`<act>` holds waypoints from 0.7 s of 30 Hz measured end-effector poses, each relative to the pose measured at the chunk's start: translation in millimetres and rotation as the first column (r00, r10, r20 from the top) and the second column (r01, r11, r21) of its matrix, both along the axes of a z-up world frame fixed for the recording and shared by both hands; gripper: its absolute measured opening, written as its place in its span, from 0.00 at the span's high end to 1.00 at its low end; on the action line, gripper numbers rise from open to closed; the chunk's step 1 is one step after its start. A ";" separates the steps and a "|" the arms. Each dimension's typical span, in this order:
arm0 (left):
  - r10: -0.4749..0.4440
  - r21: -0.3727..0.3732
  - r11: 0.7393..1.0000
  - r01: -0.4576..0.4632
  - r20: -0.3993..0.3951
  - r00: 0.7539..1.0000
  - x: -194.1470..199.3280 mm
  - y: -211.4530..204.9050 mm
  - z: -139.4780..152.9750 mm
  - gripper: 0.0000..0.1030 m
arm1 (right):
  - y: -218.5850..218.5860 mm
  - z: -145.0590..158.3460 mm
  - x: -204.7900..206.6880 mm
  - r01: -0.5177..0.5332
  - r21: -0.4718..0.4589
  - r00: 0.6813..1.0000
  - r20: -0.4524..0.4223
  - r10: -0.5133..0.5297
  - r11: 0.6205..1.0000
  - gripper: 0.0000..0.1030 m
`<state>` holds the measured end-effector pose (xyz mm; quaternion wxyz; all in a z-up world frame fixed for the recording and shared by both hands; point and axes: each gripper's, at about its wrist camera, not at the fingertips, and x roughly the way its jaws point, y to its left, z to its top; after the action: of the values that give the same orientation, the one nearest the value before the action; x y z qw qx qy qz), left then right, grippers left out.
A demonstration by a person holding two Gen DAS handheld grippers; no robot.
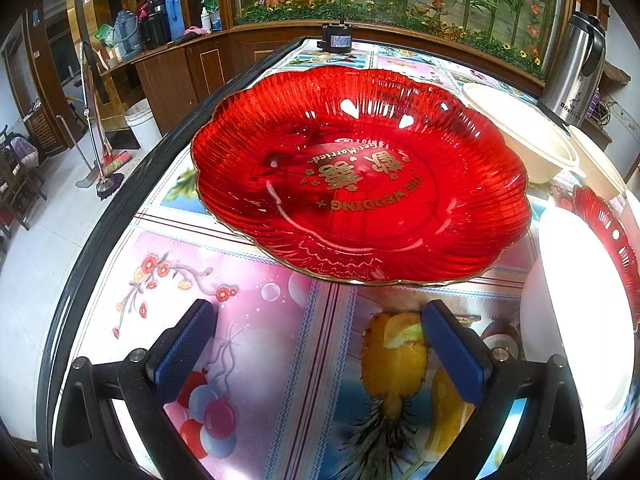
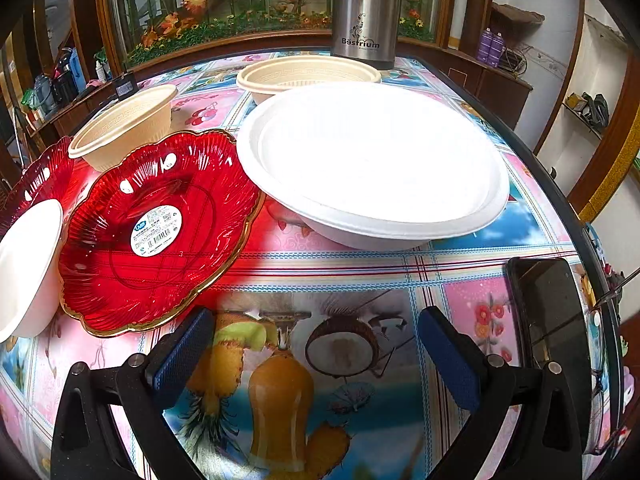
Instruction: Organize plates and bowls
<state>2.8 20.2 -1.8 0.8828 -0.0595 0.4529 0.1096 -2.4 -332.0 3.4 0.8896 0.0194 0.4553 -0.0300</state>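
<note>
In the left wrist view a large red scalloped plate with gold lettering (image 1: 360, 176) lies on the table just ahead of my open, empty left gripper (image 1: 318, 320). A cream bowl (image 1: 520, 132) sits behind it, and a white bowl (image 1: 584, 304) and a second red plate (image 1: 612, 236) are at the right edge. In the right wrist view my right gripper (image 2: 316, 328) is open and empty, short of a white foam bowl (image 2: 372, 160). A red plate with a sticker (image 2: 156, 232) lies left of it. Two cream bowls (image 2: 124, 128) (image 2: 308, 74) stand behind.
The table has a colourful fruit-print cloth (image 2: 360, 272) and a black rim. A steel thermos (image 2: 366, 8) stands at the far edge. A dark phone (image 2: 548, 320) lies at the right edge. A small black device (image 1: 337, 38) sits at the table's far end.
</note>
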 end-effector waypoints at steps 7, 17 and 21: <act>0.006 0.000 1.000 -0.006 0.002 1.000 0.0 -0.2 -0.3 0.00 | 0.1 0.1 -0.1 0.000 0.000 1.000 0.000 0.000 1.000 0.01; 0.058 0.002 0.998 -0.058 0.005 0.998 0.3 -1.7 3.1 0.00 | 0.2 0.2 -0.2 0.003 0.000 1.000 0.000 -0.003 1.000 0.01; 0.067 0.004 0.998 -0.067 0.005 0.998 -0.6 -2.2 3.2 0.00 | 1.1 0.4 -1.2 0.016 0.001 1.000 -0.001 -0.016 1.000 0.01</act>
<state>2.1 18.0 1.3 0.8798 -0.0732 0.4484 0.1399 -3.6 -330.9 3.9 0.8892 0.0236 0.4554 -0.0367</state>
